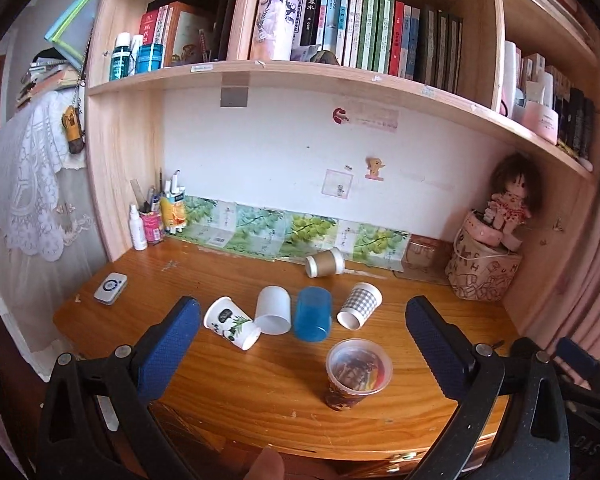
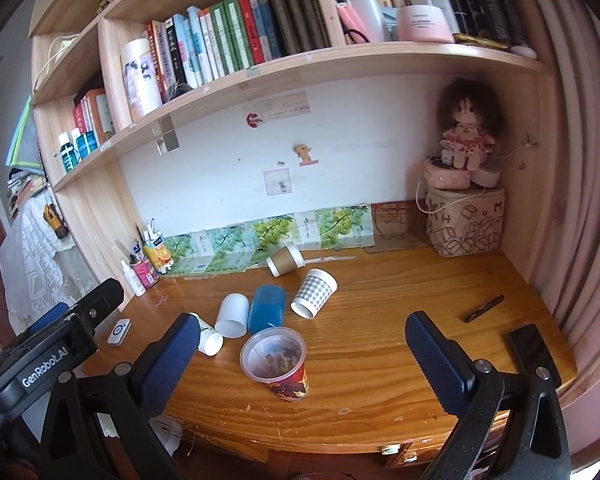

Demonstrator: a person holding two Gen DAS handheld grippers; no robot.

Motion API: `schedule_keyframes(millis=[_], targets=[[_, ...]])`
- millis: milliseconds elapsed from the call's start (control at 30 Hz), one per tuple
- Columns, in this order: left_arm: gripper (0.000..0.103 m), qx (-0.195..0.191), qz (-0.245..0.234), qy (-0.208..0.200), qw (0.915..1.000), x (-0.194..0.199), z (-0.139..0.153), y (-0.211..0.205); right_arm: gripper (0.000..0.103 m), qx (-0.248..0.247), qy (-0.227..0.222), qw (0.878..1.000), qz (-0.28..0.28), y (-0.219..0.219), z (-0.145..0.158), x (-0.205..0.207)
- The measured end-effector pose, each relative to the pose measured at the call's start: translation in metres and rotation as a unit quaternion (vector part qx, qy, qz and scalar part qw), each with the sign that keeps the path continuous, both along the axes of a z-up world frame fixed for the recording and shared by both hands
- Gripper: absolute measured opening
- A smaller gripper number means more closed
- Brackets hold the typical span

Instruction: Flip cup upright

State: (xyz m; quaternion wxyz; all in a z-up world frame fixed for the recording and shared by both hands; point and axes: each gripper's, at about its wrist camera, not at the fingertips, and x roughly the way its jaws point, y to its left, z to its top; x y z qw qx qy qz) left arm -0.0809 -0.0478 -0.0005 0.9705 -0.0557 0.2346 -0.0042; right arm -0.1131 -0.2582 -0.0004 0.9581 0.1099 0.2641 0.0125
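Observation:
Several cups lie on their sides on the wooden desk (image 1: 228,392): a white printed paper cup (image 1: 232,323), a frosted white cup (image 1: 274,310), a blue plastic cup (image 1: 313,314), a grey checked cup (image 1: 359,305) and a brown paper cup (image 1: 325,262) near the back. A red patterned cup (image 1: 356,374) stands upright at the front, also seen in the right wrist view (image 2: 278,360). My left gripper (image 1: 302,340) is open and empty, held above the desk's front edge. My right gripper (image 2: 302,354) is open and empty beside it.
A white remote-like device (image 1: 111,288) lies at the desk's left. A printed bag (image 1: 484,272) with a doll (image 1: 510,196) stands at the back right. A pen holder and bottles (image 1: 156,216) stand back left. A dark pen (image 2: 484,308) and a black phone (image 2: 534,350) lie at the right.

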Motion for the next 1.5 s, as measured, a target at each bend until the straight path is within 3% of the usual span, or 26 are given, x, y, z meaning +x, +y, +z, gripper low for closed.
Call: schedule_keyframes(millis=[133, 533, 1500], targets=[[0.102, -0.026, -0.007, 0.006, 0.9996, 0.001, -0.001, 0.0, 0.103, 0.002, -0.015, 1.0, -0.014, -0.007, 0.002, -0.009], [0.102, 0.003, -0.018, 0.004, 0.9998, -0.008, -0.001, -0.024, 0.103, 0.001, -0.018, 1.0, -0.018, -0.017, 0.0, -0.018], [0.102, 0.035, 0.02, 0.006, 0.9992, -0.004, -0.002, -0.042, 0.103, 0.015, -0.021, 1.0, 0.005, -0.029, -0.003, -0.009]])
